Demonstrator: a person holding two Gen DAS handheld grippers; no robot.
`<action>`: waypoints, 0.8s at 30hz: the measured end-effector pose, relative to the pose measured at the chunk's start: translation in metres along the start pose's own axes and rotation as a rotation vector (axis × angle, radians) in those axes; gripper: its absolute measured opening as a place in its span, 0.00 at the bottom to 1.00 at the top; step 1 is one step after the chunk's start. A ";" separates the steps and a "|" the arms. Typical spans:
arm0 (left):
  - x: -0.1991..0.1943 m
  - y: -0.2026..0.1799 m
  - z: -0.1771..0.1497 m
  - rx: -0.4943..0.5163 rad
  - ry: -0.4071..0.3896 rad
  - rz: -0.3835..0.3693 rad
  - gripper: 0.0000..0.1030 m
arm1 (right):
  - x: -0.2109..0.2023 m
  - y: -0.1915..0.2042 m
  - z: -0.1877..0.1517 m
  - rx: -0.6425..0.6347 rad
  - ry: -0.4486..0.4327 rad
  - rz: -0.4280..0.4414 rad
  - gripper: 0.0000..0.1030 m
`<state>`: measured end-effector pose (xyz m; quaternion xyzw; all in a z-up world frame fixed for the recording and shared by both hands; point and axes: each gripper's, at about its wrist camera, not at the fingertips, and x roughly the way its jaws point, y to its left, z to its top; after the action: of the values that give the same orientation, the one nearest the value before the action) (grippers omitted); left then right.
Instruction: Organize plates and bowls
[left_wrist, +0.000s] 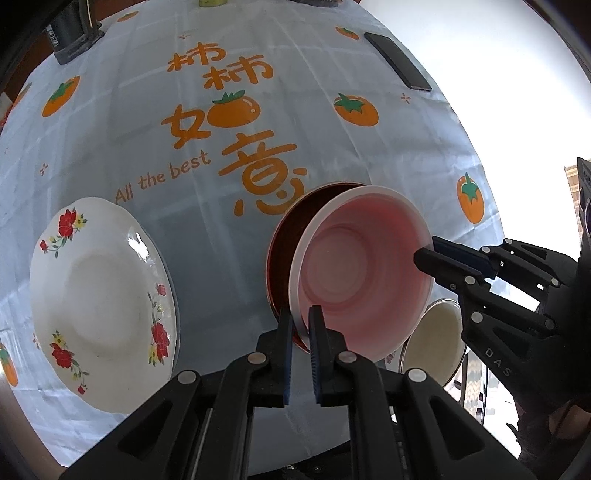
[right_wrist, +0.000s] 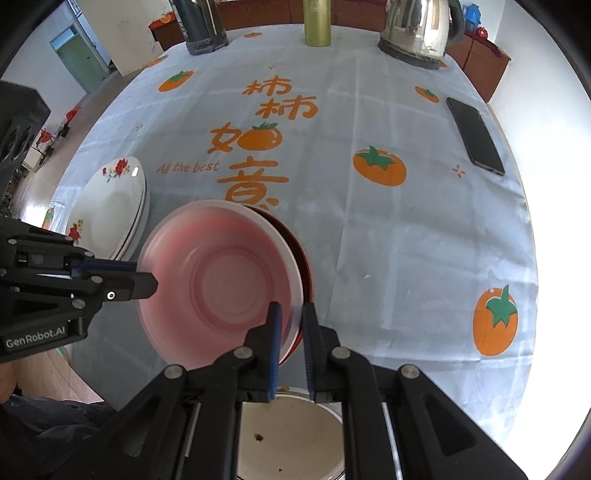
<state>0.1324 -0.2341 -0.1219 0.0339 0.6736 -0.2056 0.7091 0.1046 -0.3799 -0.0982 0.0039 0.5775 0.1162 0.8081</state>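
Nearest your right gripper (right_wrist: 291, 314) sits a cream enamel bowl (right_wrist: 291, 435), round and metal-rimmed, upright, with a dark speck on its floor. It lies under the gripper's black linkage.

Your right gripper's blue ribbed pads are closed on the near rim of the translucent pink plastic bowl (right_wrist: 218, 280). Your left gripper (left_wrist: 300, 321) is clamped on the rim of the same bowl (left_wrist: 360, 280) at another point, its fingers (left_wrist: 284, 332) nearly together with only the thin wall between them. The bowl is circular, smooth and matte, with concentric rings moulded into its base. It is tilted, mouth facing up and toward both cameras, and appears held between the two grippers.

Just behind it sits a dark red bowl (left_wrist: 282, 254), glossy, only a crescent of it visible. Whether the two touch cannot be told.

To the left, apart from the bowls, is a stack of white glazed plates (right_wrist: 118, 206) with scalloped edges and red flower prints.

All rest on a pale blue tablecloth (right_wrist: 369, 240), creased, printed with orange persimmons. Farther right lies a flat black phone (right_wrist: 475, 136). At the far edge stand a steel kettle (right_wrist: 417, 29) and an olive cylindrical bottle (right_wrist: 317, 22).
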 end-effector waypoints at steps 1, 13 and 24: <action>0.001 0.000 0.000 -0.002 0.003 0.000 0.09 | 0.001 0.000 0.000 0.000 0.001 0.000 0.11; 0.003 0.001 0.003 -0.006 0.014 -0.002 0.10 | 0.003 -0.001 0.005 -0.002 0.003 0.004 0.11; 0.003 0.005 0.001 -0.027 0.022 -0.025 0.10 | 0.005 0.002 0.006 -0.035 0.011 -0.002 0.12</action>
<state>0.1351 -0.2307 -0.1256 0.0181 0.6845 -0.2050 0.6994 0.1111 -0.3765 -0.1008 -0.0116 0.5800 0.1253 0.8048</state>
